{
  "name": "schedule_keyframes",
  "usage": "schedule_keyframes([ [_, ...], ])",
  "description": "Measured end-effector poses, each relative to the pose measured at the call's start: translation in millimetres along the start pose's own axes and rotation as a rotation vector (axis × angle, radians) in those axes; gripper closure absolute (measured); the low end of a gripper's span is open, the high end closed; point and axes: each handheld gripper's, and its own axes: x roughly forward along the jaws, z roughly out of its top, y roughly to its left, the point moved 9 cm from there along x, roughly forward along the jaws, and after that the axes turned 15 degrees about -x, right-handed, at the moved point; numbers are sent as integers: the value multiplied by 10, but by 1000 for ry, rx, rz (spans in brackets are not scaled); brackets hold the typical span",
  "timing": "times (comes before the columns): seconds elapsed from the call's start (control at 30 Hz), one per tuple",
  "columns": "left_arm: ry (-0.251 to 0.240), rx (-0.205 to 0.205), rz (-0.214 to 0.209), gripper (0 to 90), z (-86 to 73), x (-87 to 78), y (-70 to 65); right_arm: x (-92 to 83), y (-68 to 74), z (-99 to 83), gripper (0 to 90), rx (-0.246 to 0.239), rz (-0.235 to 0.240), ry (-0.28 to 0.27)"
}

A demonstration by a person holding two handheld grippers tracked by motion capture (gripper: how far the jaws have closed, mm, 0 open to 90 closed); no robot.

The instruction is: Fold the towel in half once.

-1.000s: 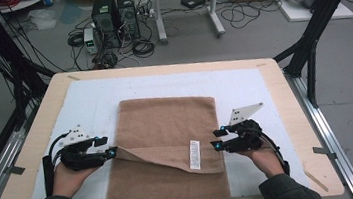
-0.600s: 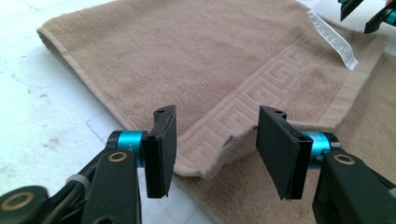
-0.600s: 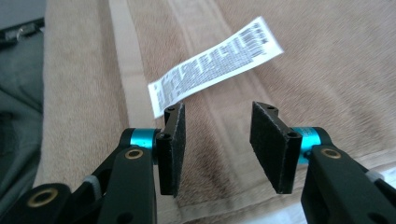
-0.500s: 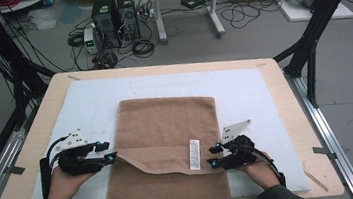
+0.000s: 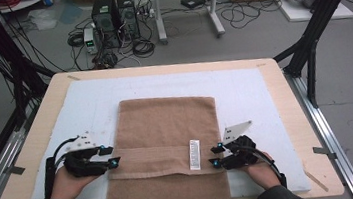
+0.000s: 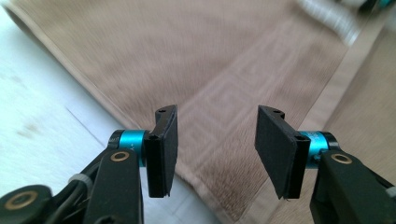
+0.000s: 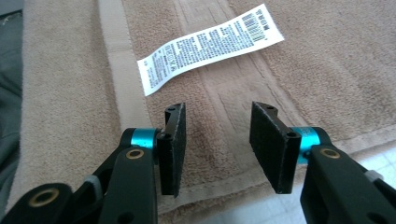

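Observation:
A tan towel (image 5: 168, 130) lies folded on the white mat, its near flap turned up into a hem band with a white care label (image 5: 195, 154). My left gripper (image 5: 110, 156) sits at the band's left end. Its jaws have just been closing but stand apart, and the towel's corner (image 6: 187, 56) lies under the gap of the left gripper (image 6: 215, 140) with no pad pressing on it. At the band's right end my right gripper (image 5: 213, 156) is open. The right gripper (image 7: 217, 140) hovers over the towel's edge (image 7: 327, 70), just short of the label (image 7: 210, 44).
The white mat (image 5: 90, 109) covers a wooden table (image 5: 171, 69) with metal rails at both sides. The towel's near end hangs over the front edge between the person's forearms. Computers and cables sit on the floor beyond the table.
My right gripper has come down and toward the near edge, onto the towel's right end. The left gripper's jaws have narrowed a little while the hand stayed put.

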Motion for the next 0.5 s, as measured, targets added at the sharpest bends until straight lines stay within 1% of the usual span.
schedule_keyframes([
  [0.03, 23, 18, -2, 519, -24, 48, -20, 10, 1, -2, 580, 4, 2, 1],
  [0.1, 67, 51, -5, 564, -75, 132, -62, 44, 13, -13, 603, -5, 9, 13],
  [0.13, 89, 61, -3, 586, -104, 174, -69, 62, 22, -16, 633, -12, 9, 18],
  [0.17, 107, 68, 0, 619, -134, 213, -75, 78, 34, -20, 654, -19, 9, 22],
  [0.2, 112, 82, 6, 650, -156, 247, -80, 89, 31, -18, 678, -24, 0, 21],
  [0.23, 88, 86, 4, 673, -156, 256, -86, 91, 28, -18, 705, -20, -4, 22],
  [0.27, 70, 71, 0, 736, -167, 266, -86, 89, 27, -18, 734, -6, -2, 23],
  [0.3, 48, 64, 0, 772, -168, 268, -83, 91, 23, -19, 757, 1, -1, 28],
  [0.33, 35, 45, -3, 810, -171, 266, -86, 94, 22, -16, 779, 0, 2, 28],
  [0.37, 30, 42, 1, 838, -175, 261, -84, 93, 25, -14, 810, -3, 6, 34],
  [0.4, 24, 43, 2, 850, -174, 259, -84, 93, 19, -9, 834, -6, 8, 36],
  [0.47, 17, 35, 4, 861, -166, 248, -86, 92, 14, 3, 851, -1, 17, 45],
  [0.5, 15, 37, 5, 863, -160, 235, -85, 87, 8, 13, 855, -2, 18, 46],
])
